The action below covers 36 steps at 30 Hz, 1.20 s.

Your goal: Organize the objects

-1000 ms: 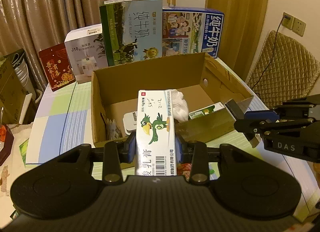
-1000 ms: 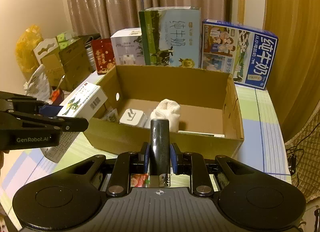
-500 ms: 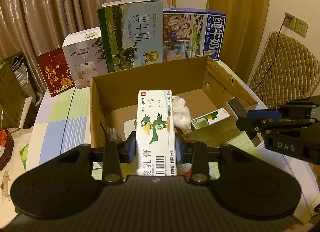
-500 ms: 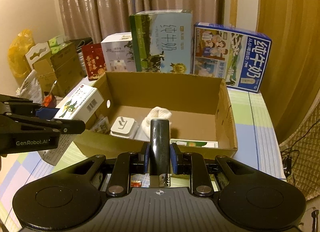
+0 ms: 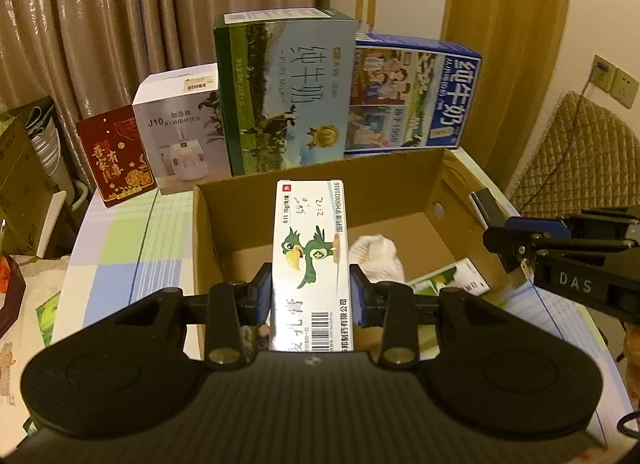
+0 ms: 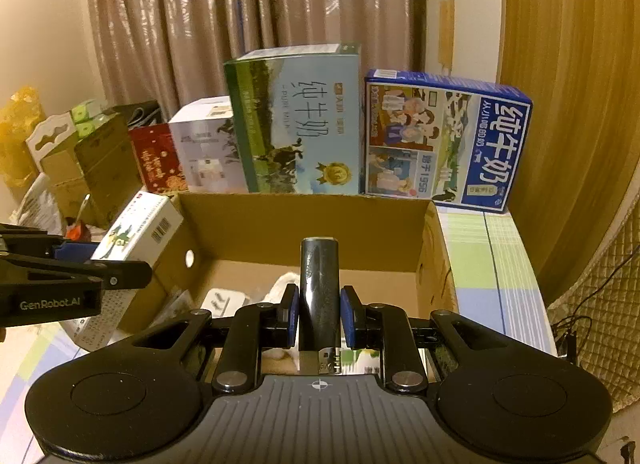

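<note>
Grippers advanced over the carton (image 5: 400, 168), left (image 5: 311, 290) clamping the ointment box (image 5: 310, 248), right (image 6: 319, 314) the metal tube (image 6: 319, 284), both near release.

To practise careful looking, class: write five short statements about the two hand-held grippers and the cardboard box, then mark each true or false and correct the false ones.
1. The left hand-held gripper grips a white carton with a green bird. True.
2. The right hand-held gripper is empty. False: it is shut on a dark cylinder.
3. The cardboard box is empty. False: a white cloth and a charger lie inside.
4. Two milk boxes stand behind the cardboard box. True: green and blue.
5. The box's top is closed. False: it is open.
</note>
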Motion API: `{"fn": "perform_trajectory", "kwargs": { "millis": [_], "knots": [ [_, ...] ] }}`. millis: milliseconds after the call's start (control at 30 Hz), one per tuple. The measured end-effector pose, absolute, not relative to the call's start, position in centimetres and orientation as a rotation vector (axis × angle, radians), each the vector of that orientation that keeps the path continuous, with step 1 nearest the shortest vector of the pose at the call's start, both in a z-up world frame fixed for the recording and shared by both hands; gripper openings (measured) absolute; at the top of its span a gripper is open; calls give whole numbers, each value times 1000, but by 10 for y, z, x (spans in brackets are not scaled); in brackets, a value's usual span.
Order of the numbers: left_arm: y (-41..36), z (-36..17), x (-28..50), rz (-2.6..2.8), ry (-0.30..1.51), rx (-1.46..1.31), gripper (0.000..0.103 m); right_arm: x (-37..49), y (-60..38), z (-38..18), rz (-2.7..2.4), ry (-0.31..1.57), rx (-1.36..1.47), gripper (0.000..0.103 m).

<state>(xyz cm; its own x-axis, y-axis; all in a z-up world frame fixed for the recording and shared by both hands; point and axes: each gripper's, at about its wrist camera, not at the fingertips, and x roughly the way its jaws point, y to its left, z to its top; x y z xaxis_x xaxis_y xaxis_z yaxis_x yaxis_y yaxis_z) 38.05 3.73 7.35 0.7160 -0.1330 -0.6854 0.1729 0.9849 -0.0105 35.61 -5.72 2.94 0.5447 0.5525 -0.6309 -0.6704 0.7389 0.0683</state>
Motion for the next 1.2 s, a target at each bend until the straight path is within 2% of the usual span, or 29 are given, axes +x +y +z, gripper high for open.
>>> {"fn": "perform_trajectory", "kwargs": {
  "millis": [500, 1200],
  "knots": [
    [34, 42, 421, -141, 811, 56, 33, 390, -43, -4, 690, 745, -217, 19],
    [31, 38, 428, -135, 801, 23, 33, 396, -53, -5, 679, 751, -189, 19]
  ]
}}
